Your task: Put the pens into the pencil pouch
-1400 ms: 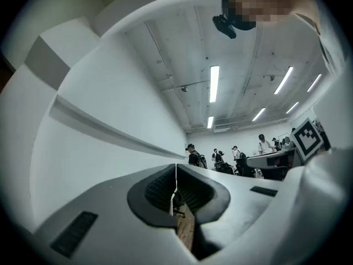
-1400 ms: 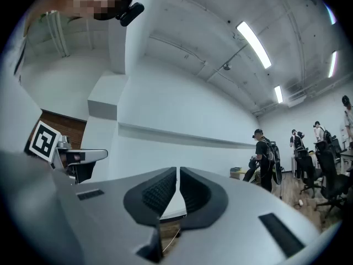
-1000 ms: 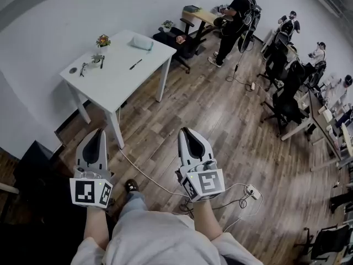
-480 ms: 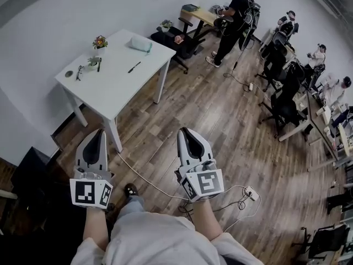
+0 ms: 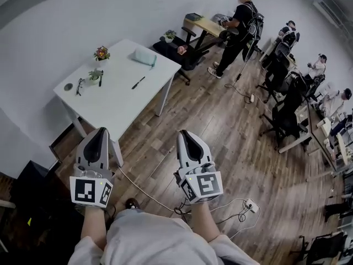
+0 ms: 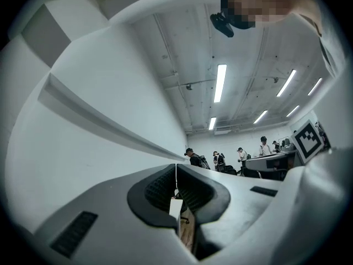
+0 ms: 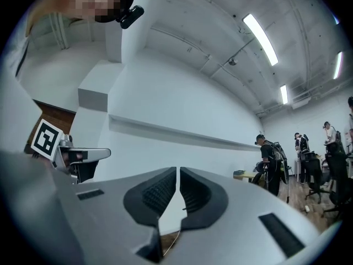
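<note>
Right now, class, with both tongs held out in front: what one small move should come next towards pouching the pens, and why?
Probably step closer to the white table. The black pen and the pouch lie on it, well beyond the left tongs and right tongs, both shut, empty and held over the wooden floor. Nothing looks graspable from here.

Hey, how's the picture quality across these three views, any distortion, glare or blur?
Head view: heavy fisheye, so the wall and wooden floor bow; even light, the white table sharp. Left gripper view: circular image with black corners, ceiling light strips bright without flare. Right gripper view: same dark rim, the ceiling strip slightly blown out; mosaic patch at the top of both.
</note>
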